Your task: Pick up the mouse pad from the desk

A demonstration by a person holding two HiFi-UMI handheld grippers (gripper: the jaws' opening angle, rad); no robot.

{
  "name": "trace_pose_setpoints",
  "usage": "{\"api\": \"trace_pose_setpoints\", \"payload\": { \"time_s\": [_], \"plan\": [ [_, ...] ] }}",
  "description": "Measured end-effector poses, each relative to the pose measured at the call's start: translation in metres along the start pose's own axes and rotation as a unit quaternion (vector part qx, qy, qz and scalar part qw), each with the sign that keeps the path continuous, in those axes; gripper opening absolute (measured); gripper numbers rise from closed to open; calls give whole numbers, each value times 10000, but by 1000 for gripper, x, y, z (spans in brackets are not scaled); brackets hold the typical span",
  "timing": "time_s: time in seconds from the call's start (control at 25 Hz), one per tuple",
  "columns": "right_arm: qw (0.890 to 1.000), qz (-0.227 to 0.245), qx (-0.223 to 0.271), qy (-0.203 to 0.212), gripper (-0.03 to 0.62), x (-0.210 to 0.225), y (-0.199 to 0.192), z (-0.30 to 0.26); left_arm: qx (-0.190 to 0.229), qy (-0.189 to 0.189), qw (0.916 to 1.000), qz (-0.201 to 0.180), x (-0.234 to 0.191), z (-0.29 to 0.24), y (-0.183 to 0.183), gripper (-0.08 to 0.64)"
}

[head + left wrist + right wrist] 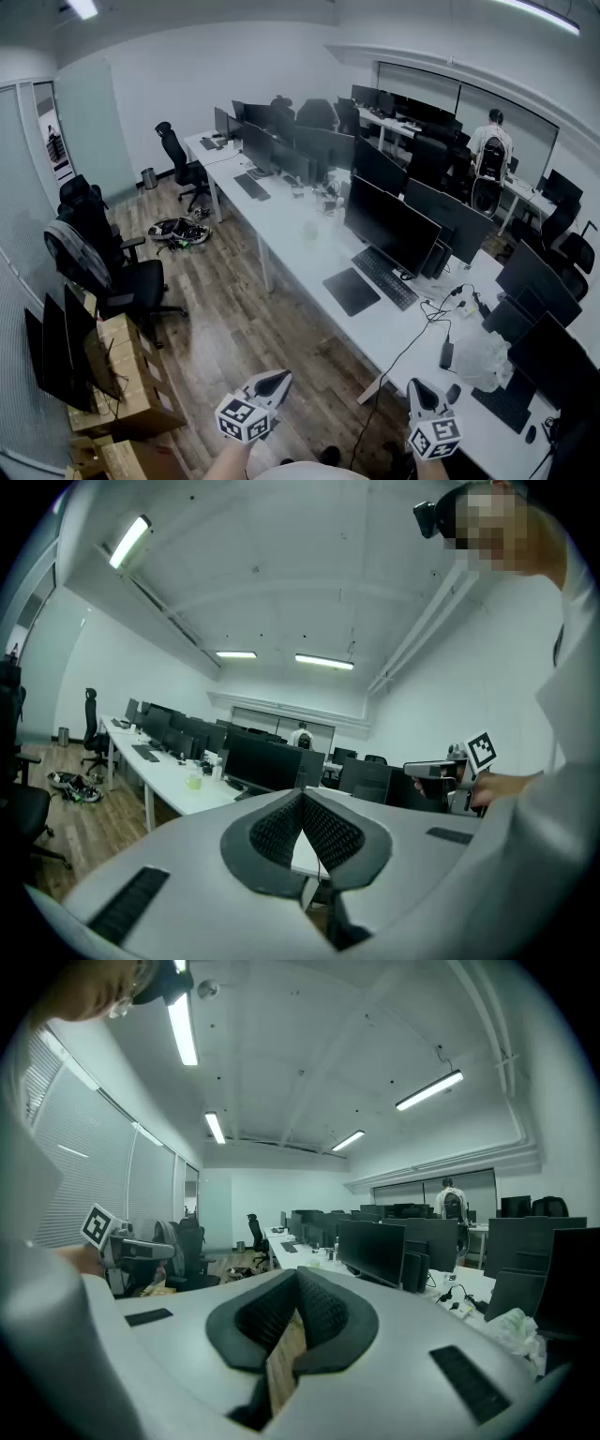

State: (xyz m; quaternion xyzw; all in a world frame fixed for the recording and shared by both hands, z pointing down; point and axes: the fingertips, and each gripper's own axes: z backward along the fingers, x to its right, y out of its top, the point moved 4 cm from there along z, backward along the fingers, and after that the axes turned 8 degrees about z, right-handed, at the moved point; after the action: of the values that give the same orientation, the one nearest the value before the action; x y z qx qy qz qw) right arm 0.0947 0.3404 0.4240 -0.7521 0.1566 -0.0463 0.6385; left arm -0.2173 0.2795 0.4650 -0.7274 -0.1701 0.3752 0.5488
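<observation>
The mouse pad (351,291) is a dark flat rectangle on the long white desk (300,246), just left of a black keyboard (384,278) and in front of a monitor (392,228). Both grippers hang low over the wooden floor, well short of the desk and apart from the pad. My left gripper (280,378) has its ribbed pads pressed together at the tip (302,797), with nothing between them. My right gripper (419,385) is likewise shut and empty (298,1275). The pad does not show in either gripper view.
A black office chair (131,281) and cardboard boxes (131,403) with leaning monitors stand at the left. A black cable (398,356) droops off the desk's near edge beside a white plastic bag (483,361). A person (490,150) stands far back.
</observation>
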Motion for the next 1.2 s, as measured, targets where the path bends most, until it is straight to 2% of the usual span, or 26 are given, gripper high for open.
{"api": "trace_pose_setpoints", "payload": {
  "time_s": [0.36,0.6,0.84,1.04,1.2],
  "plan": [
    [9999,51,18,87,11,2,1,-3,0,3,10000,4,2,-6,1,15],
    [9998,-185,102,58,11,12,-1,-8,-59,13,10000,-2,6,-17,0,17],
    [9997,-171,107,120,11,20,-4,-13,-83,25,10000,36,7,-27,-3,17],
    [9995,-214,90,234,12,30,-11,-19,-111,-43,9999,48,13,-40,-4,71],
    [9992,-228,78,323,12,39,-21,-23,-124,-36,9999,57,16,-49,-7,180]
  ]
}}
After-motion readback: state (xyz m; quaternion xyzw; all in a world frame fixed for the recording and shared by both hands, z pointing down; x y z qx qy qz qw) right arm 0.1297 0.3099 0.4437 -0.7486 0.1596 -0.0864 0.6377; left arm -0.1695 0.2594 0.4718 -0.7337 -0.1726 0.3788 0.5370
